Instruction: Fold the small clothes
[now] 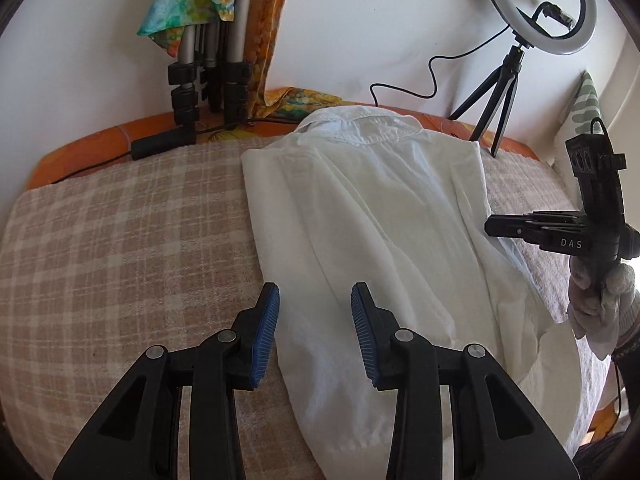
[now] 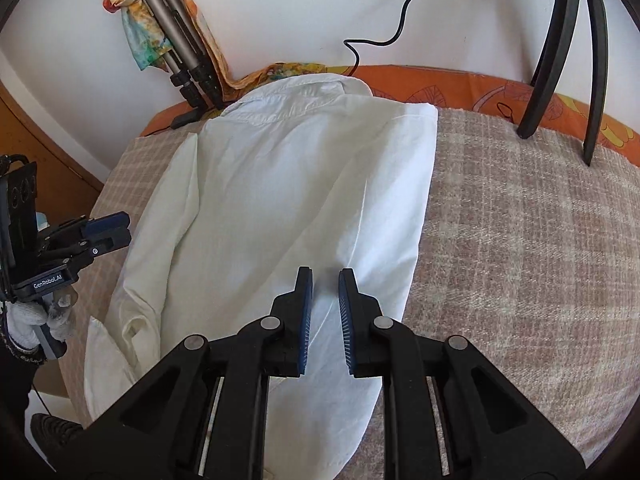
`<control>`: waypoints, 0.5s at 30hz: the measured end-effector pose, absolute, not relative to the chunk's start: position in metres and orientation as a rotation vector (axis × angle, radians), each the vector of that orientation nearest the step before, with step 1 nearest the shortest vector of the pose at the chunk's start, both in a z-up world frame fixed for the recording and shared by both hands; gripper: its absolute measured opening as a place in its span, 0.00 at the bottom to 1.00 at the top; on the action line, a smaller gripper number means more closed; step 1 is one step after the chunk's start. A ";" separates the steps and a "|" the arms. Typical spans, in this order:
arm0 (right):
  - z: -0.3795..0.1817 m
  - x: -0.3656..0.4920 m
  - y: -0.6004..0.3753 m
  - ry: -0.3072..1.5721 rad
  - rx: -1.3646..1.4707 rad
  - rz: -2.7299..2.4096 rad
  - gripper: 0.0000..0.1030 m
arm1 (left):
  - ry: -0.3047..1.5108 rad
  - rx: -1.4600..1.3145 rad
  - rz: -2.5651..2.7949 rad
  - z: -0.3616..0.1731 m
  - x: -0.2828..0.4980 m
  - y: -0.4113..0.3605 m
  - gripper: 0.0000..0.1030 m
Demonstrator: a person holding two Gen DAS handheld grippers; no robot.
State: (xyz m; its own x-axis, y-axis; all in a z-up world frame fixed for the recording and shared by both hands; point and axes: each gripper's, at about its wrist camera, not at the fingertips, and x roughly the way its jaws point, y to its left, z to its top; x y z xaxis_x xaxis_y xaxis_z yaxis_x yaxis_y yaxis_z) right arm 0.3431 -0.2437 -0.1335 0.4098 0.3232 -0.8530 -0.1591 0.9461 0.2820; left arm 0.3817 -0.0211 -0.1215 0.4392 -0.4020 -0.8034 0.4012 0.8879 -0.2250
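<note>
Shirt (image 1: 372,220), white, lies partly folded, collar at the far end, on the plaid cloth (image 1: 120,240). Left gripper (image 1: 315,300) hovers over its left edge, jaws parted, nothing between them. Right gripper (image 2: 325,280) hangs above the right half, jaws narrowly apart, empty. The shirt's hem disappears behind both grippers.

You were working in a home room set up for filming.

Your surface was a bed or table under a checked beige blanket (image 1: 120,220) laid on an orange floral sheet (image 2: 440,84), pushed against a plain white wall (image 1: 360,20). At its far edge stood a ring light (image 1: 536,4) on a small tripod (image 1: 496,100), folded stands (image 1: 212,68) and a flowered cloth (image 1: 188,0).
</note>
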 end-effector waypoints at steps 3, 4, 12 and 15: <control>-0.136 0.358 -0.253 1.082 0.203 0.307 0.15 | 0.985 0.021 -0.487 -0.132 0.393 -0.027 0.35; -0.136 0.363 -0.256 1.076 0.206 0.302 0.15 | 0.966 0.034 -0.484 -0.131 0.395 -0.029 0.35; -0.127 0.390 -0.271 1.019 0.231 0.265 0.15 | 0.912 0.009 -0.433 -0.125 0.429 -0.023 0.39; -0.117 0.388 -0.281 0.970 0.194 0.219 0.30 | 0.883 -0.019 -0.396 -0.122 0.441 -0.011 0.53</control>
